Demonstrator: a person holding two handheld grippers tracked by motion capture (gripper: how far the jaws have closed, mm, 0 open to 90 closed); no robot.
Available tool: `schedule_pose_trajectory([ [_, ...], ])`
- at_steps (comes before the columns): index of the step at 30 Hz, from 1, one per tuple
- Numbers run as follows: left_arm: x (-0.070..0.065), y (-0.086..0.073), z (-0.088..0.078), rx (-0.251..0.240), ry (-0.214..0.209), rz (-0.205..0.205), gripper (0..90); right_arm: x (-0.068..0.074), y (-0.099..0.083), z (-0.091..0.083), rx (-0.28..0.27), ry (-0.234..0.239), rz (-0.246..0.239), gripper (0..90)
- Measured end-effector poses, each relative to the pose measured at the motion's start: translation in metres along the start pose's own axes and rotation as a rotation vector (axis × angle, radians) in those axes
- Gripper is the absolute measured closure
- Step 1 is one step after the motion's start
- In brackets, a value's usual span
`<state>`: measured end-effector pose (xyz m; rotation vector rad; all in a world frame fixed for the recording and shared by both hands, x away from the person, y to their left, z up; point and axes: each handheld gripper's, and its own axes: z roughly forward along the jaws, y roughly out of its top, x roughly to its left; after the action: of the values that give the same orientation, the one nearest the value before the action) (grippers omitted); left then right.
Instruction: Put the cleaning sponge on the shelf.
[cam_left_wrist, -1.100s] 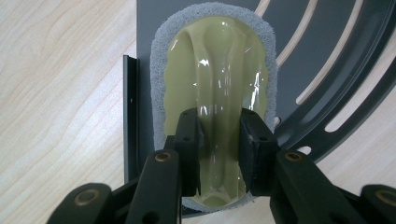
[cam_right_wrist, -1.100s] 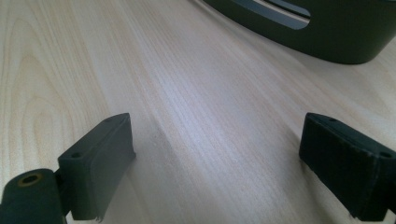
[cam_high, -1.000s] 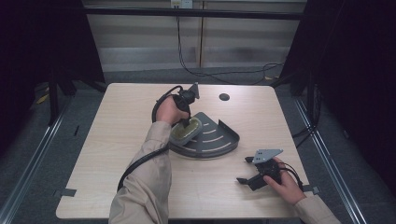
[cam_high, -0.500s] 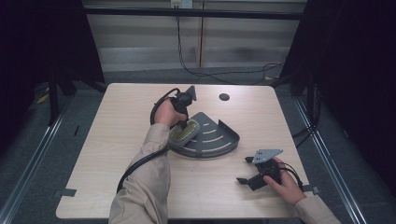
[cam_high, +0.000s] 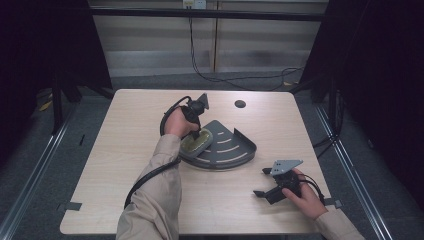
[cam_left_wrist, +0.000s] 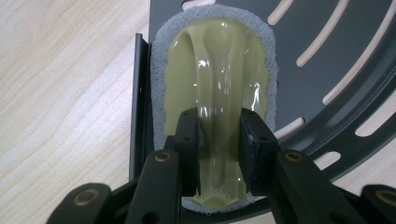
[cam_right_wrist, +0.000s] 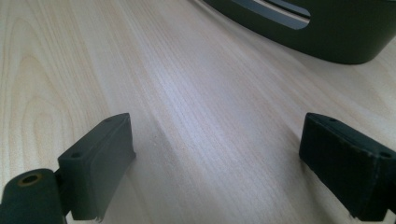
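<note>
The left hand (cam_high: 176, 123) hides the sponge's (cam_high: 194, 142) near end; the rack (cam_right_wrist: 322, 28) is cut off by the picture's top edge

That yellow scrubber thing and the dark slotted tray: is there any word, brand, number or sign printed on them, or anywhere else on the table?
None can be read.
Sponge scrubber, clamped in the left tool: plain yellow handle and grey pad, no print.
Dark slotted corner rack: only slots, no label.
Wooden table: bare grain, one small dark round spot without markings.
Right tool: no lettering visible.
</note>
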<state>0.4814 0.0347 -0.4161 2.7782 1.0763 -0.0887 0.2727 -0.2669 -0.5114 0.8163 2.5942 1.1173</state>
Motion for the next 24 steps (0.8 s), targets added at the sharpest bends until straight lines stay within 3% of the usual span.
schedule_pose_trajectory([
  [24,0.0021,-0.0055,0.0053,-0.009,0.001,-0.007,71.0,0.0000,0.0000,0.0000,0.000,0.000,0.000,9.6],
])
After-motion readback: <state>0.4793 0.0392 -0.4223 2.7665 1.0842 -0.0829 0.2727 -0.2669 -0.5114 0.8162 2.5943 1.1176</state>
